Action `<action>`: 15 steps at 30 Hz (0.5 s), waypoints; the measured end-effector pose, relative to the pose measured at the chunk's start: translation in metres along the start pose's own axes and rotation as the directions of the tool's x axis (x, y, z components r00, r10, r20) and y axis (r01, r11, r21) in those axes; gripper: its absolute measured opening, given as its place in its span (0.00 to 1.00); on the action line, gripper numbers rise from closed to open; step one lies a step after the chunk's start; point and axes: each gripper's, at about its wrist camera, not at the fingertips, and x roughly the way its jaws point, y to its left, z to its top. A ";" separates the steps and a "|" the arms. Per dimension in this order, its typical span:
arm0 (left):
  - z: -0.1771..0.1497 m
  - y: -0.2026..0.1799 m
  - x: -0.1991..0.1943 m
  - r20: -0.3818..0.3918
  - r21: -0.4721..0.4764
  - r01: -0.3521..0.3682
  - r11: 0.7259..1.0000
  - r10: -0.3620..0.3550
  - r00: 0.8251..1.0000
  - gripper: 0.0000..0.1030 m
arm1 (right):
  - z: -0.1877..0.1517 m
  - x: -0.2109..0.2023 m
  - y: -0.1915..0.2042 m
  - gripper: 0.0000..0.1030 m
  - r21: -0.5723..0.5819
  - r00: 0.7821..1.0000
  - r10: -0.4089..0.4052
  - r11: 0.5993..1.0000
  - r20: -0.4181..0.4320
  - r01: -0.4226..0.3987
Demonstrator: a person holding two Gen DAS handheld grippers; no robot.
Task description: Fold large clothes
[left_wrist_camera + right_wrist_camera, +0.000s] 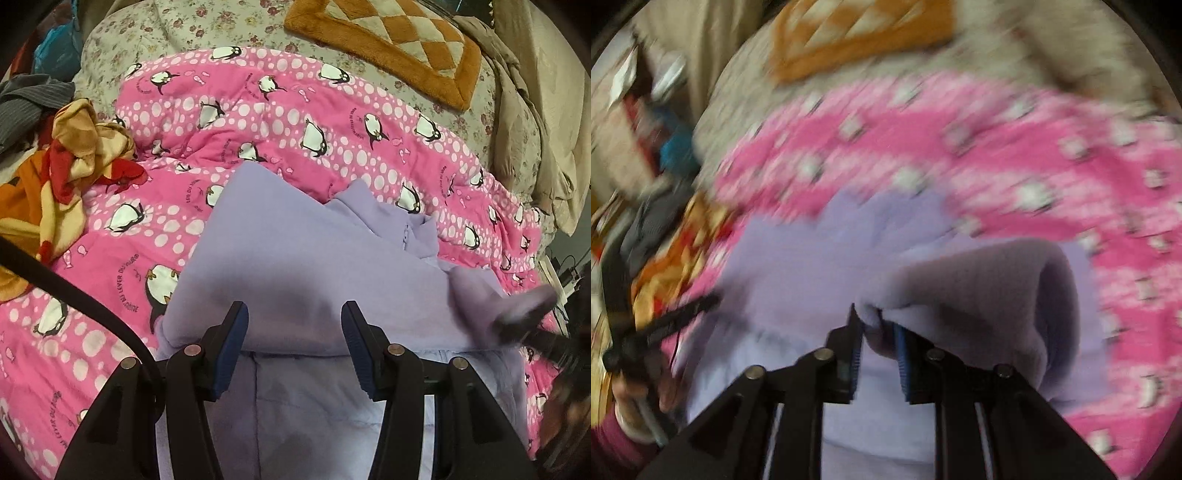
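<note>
My right tool (pixel 878 325) was pinched shut on a thick cuff-like end of the lilac fleece garment (pixel 295 258), which lay spread on the pink penguin-print quilt (pixel 258 110) on the bed, its length running away from me toward the collar and zip. That held sleeve hung over the garment's right side, so I judged the fold must carry leftward across the body. My left tool (pixel 293 343) hovered half open over the near hem, gripping nothing; the fleece looked soft, thick and matte.
</note>
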 end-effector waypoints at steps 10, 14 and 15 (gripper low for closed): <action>0.001 -0.004 -0.005 -0.009 -0.012 0.044 0.999 -0.045 0.999 0.22 | -0.045 -0.037 -0.025 0.67 0.068 1.000 0.011 0.998 0.016 -0.012; 0.000 -0.005 -0.006 -0.014 -0.002 0.040 0.999 -0.040 0.999 0.22 | -0.028 -0.025 -0.051 0.67 0.127 0.999 -0.037 0.991 -0.025 0.040; -0.001 -0.004 -0.006 -0.010 -0.002 0.038 0.999 -0.038 0.999 0.22 | -0.025 -0.020 -0.056 0.67 0.146 0.997 -0.064 0.987 -0.044 0.070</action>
